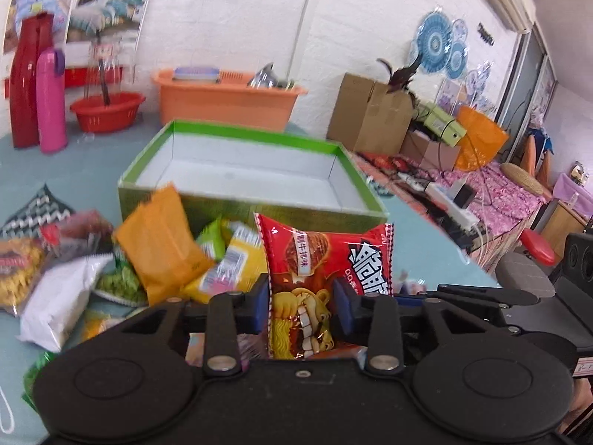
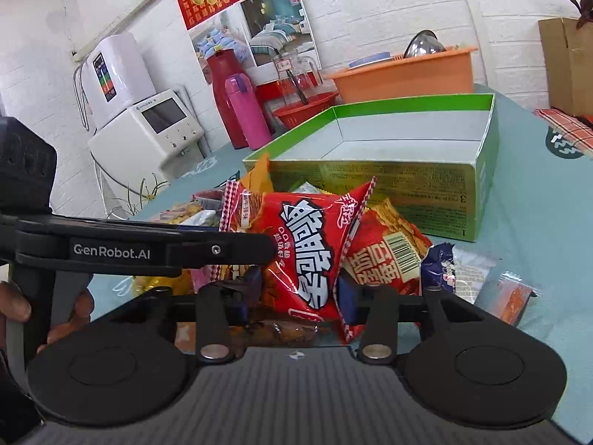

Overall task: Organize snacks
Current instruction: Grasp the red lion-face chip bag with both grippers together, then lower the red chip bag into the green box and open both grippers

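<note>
Left hand-held gripper (image 1: pixel 300 309): blue pads pressed on both sides of a red crinkly snack packet printed with a cartoon lion (image 1: pixel 322 282); packet held upright, nearly closed grip. Right hand-held gripper (image 2: pixel 294 300): a red snack packet with large white characters (image 2: pixel 307 244) sits between its pads; left pad appears to touch, but firm clamping on both sides cannot be told. The left gripper's black arm crosses the right wrist view.

Behind the grippers, on the pale blue bench (image 1: pixel 418 230): loose heap of packets, including an orange foil pouch (image 1: pixel 159 244), a white pouch (image 1: pixel 59 307), a yellow packet (image 1: pixel 229 267).

Beyond the heap: green-rimmed open cardboard box with white interior (image 1: pixel 237 137), nothing visible inside.

Farther back: orange plastic tub (image 1: pixel 226 102) holding a plate and metal ware; red plastic basin (image 1: pixel 107 111).
</note>
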Tool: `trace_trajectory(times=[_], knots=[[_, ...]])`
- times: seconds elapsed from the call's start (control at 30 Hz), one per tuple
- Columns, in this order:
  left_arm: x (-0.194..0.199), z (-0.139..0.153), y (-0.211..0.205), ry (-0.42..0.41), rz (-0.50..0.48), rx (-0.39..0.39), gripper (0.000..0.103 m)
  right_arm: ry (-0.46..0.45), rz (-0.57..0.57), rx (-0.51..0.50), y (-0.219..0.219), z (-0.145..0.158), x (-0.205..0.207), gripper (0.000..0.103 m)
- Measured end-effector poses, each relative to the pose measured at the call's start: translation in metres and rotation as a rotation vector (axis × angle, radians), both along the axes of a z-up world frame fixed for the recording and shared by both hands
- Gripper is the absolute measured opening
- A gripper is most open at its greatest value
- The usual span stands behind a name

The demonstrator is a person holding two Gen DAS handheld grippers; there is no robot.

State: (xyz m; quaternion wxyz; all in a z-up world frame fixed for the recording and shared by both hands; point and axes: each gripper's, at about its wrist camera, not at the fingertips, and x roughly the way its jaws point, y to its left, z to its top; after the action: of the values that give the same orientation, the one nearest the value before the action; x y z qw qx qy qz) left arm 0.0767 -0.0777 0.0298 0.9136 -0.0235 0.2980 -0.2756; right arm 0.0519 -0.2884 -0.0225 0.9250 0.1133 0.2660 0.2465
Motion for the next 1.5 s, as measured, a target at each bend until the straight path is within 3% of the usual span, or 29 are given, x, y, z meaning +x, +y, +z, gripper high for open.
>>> trace_trajectory(times=[0.13,0.27,0.5,0.83,0.9,0.93,0.97,1.03,1.07,1.13,1.5], knots=[[0.003,0.028,-0.003,-0.086,-0.017,-0.015,0.068,-0.097,-0.013,-0.026,0.001,0.028,-0.007,0.071],[0.029,0.038,-0.012,-0.113,-0.020,-0.032,0.069,-0.154,-0.027,-0.030,-0.003,0.048,0.010,0.071],[0.090,0.035,-0.026,-0.072,-0.027,-0.074,0.068,-0.172,-0.097,-0.042,-0.015,0.051,0.061,0.070],[0.146,0.008,-0.031,0.044,-0.026,-0.088,0.069,-0.098,-0.139,-0.046,-0.027,0.031,0.112,0.069],[0.148,0.003,-0.034,0.049,-0.012,-0.055,0.077,-0.083,-0.140,-0.057,-0.027,0.026,0.118,0.069],[0.148,0.001,-0.035,0.043,0.002,-0.035,0.101,-0.076,-0.140,-0.066,-0.027,0.023,0.119,0.069],[0.147,0.000,-0.036,0.036,0.015,-0.017,0.103,-0.070,-0.139,-0.076,-0.026,0.020,0.121,0.073],[0.142,-0.001,-0.035,0.013,0.040,-0.001,0.103,-0.066,-0.143,-0.103,-0.024,0.014,0.121,0.079],[0.139,-0.001,-0.034,-0.001,0.045,0.004,0.103,-0.069,-0.146,-0.121,-0.022,0.013,0.120,0.091],[0.135,0.004,-0.032,-0.010,0.044,0.011,0.103,-0.077,-0.162,-0.153,-0.020,0.012,0.118,0.103],[0.076,0.041,-0.004,-0.095,0.061,-0.005,0.103,-0.160,-0.158,-0.143,-0.020,0.046,0.074,0.103]])
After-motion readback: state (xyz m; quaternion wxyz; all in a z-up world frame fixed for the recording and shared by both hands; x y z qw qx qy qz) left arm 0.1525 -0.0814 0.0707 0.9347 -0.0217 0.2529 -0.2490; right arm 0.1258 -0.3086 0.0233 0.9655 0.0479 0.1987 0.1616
